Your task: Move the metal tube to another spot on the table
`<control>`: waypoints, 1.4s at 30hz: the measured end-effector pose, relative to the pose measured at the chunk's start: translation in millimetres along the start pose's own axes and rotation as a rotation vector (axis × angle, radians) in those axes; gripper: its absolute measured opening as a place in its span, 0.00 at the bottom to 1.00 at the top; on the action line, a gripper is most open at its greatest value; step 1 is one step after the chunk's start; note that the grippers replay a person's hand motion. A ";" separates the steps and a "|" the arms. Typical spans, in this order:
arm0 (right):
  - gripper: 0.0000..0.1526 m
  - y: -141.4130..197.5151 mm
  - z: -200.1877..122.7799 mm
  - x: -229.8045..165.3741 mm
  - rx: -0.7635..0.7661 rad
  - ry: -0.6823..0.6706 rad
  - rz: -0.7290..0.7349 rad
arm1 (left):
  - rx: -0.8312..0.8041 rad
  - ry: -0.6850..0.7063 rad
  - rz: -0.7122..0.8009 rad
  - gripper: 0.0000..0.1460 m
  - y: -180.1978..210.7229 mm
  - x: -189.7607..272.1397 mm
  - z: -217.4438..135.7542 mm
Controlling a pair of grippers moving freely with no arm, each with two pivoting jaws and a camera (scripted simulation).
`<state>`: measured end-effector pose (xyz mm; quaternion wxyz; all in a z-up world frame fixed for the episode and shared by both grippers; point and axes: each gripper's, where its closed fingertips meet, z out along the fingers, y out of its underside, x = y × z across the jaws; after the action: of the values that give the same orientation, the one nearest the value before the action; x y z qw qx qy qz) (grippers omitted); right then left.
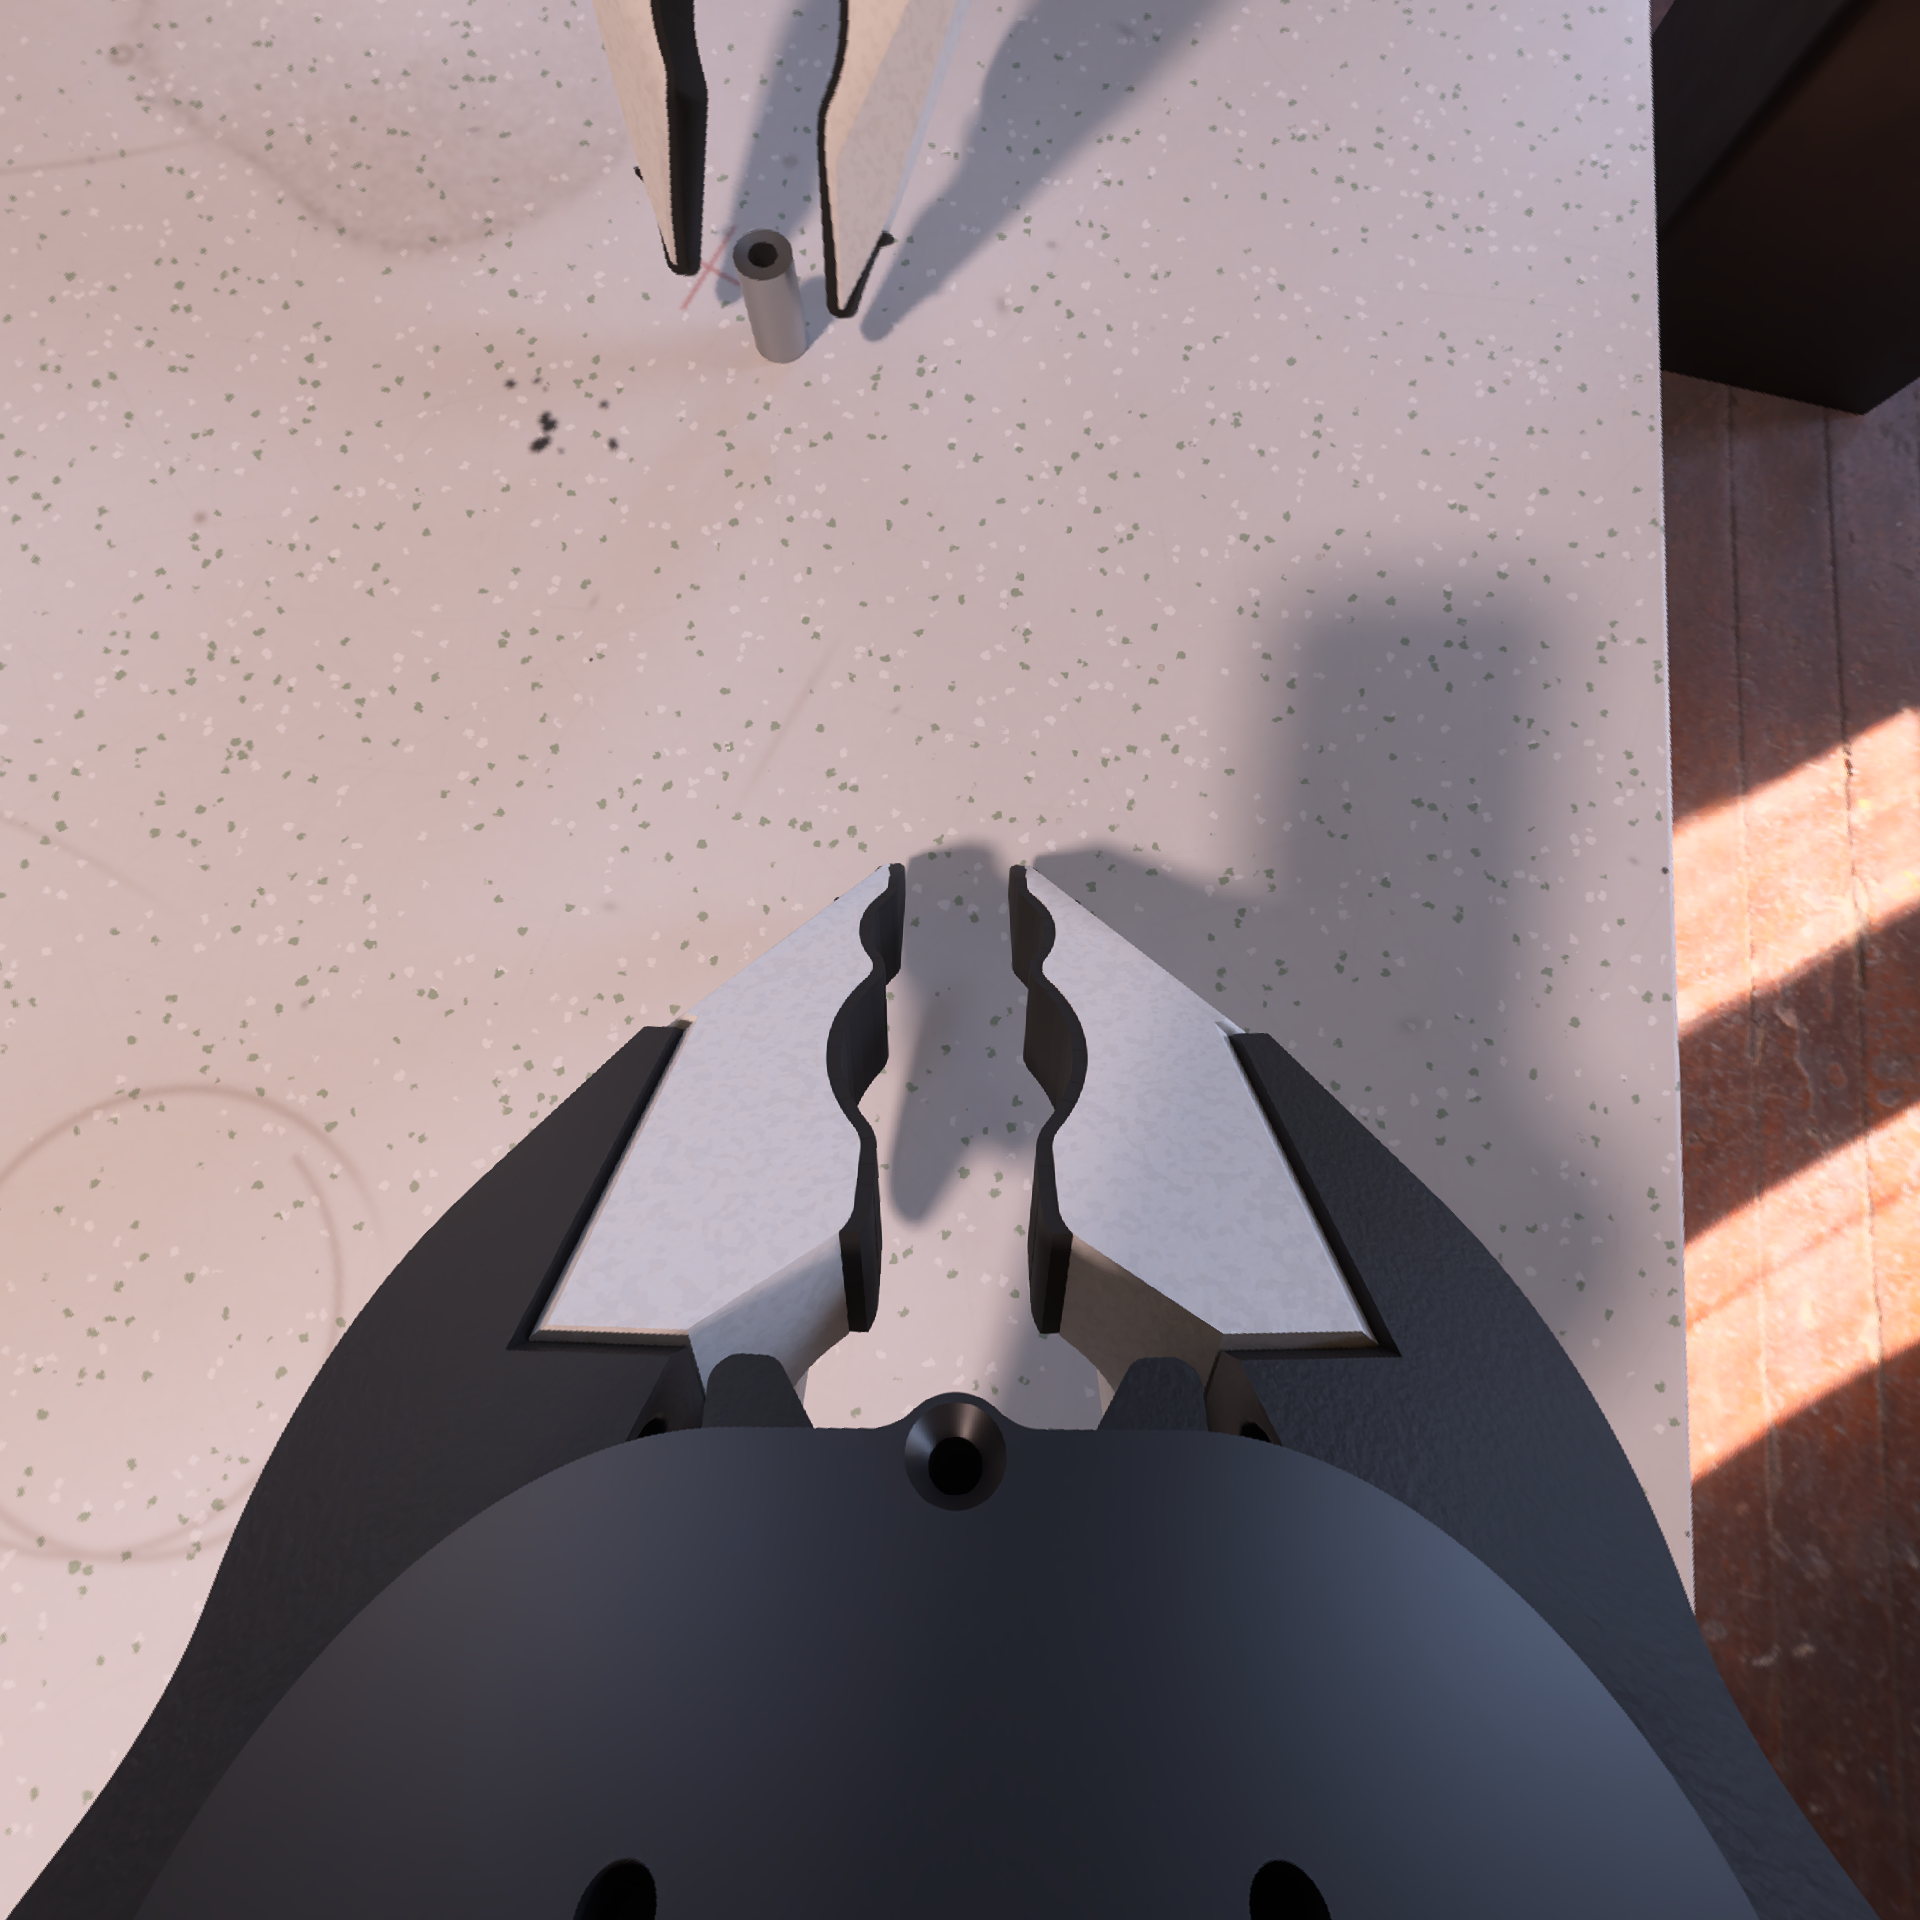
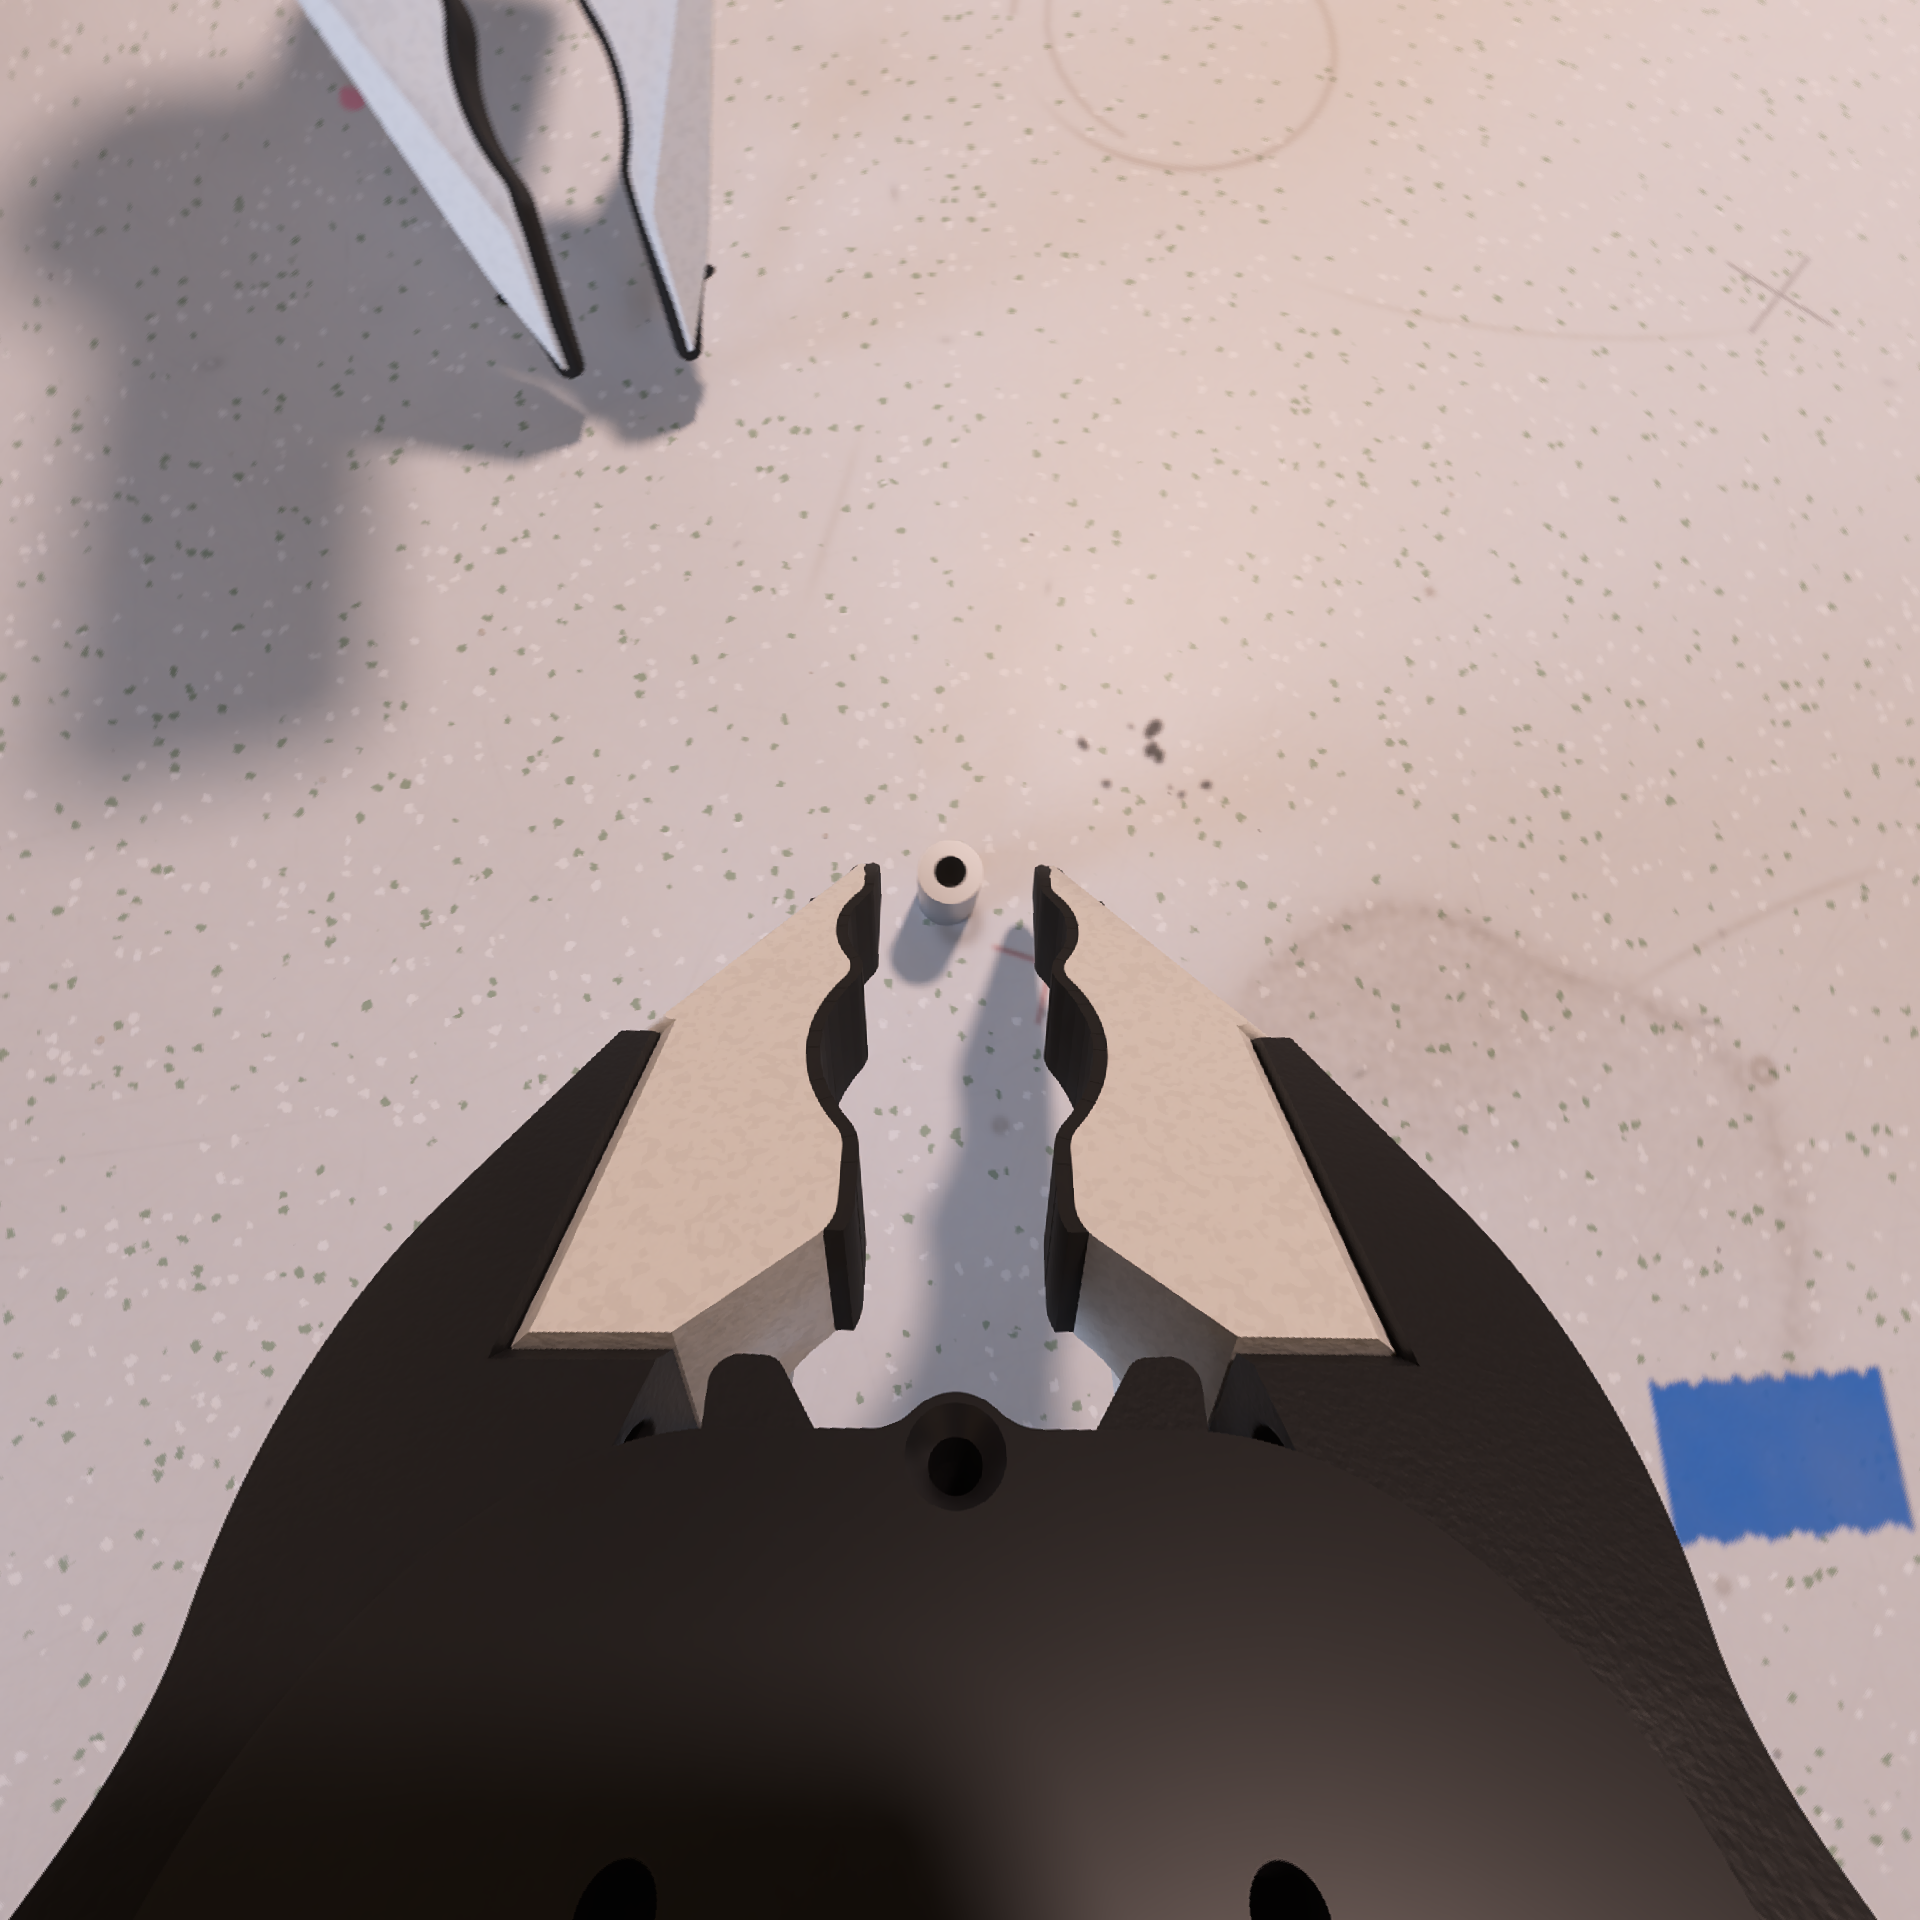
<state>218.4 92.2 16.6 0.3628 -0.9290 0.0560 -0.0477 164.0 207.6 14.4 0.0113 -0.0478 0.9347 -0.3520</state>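
A short grey metal tube (image 2: 950, 885) stands upright on the speckled pale table (image 2: 1351, 623), its hollow top showing. My right gripper (image 2: 956, 883) is open, its fingertips on either side of the tube without touching it. In the left wrist view the tube (image 1: 770, 301) stands far ahead between the right gripper's tips (image 1: 774, 281). My left gripper (image 1: 957, 883) is open and empty, well back from the tube. It shows in the right wrist view (image 2: 629, 358) at the upper left.
The table's right edge (image 1: 1662, 727) runs along the left wrist view, with wooden floor (image 1: 1808, 935) and a dark block (image 1: 1787, 187) beyond. A blue tape patch (image 2: 1782, 1455) lies on the table right of my right gripper. Dark specks (image 2: 1151, 743) and faint pencil marks dot the surface.
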 end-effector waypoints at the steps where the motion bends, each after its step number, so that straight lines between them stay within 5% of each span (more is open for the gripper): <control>1: 0.19 -0.5 1.0 -2.4 -0.007 -0.004 -0.019 | 0.000 0.001 0.001 0.14 0.0 0.1 0.2; 16: 0.24 3.1 4.1 -2.9 -0.062 0.001 -0.029 | 0.009 -0.011 0.006 0.13 -0.9 -1.2 -3.0; 22: 0.08 3.4 7.2 -1.4 -0.079 0.002 -0.016 | -0.018 -0.006 0.012 0.12 2.2 0.6 1.0; 25: 0.08 -0.1 6.9 -2.3 -0.070 -0.006 -0.022 | -0.039 -0.006 0.012 0.10 5.2 0.5 4.1; 32: 0.08 -40.3 14.6 -43.2 -0.014 -0.175 -0.149 | -0.029 0.006 0.031 0.10 2.9 2.2 6.1; 42: 0.08 -39.1 35.3 -55.6 -0.082 -0.321 -0.133 | 0.019 -0.001 0.093 0.10 -5.1 5.3 1.8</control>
<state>170.8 152.1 14.6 0.3250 -0.9403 -0.0624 0.0794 159.2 202.1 16.5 0.0287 -0.0045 0.9325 -0.3599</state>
